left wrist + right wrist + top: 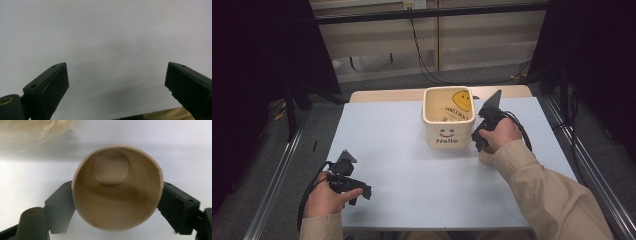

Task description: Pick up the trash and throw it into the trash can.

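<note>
One cream square ceramic container with a smiley face stands just left of the right claw. One tan round paper cup sits between that claw's jaws. Two claws in all, counting the left claw.

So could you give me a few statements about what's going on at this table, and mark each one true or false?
1. The right tool grips a paper cup by its sides. True.
2. The cup holds liquid. False: it is empty inside.
3. The left tool holds the cream container. False: its jaws stand open over the bare table.
4. The container reads "Hello". True.
5. The container stands at the table's near edge. False: it stands near the far edge.
</note>
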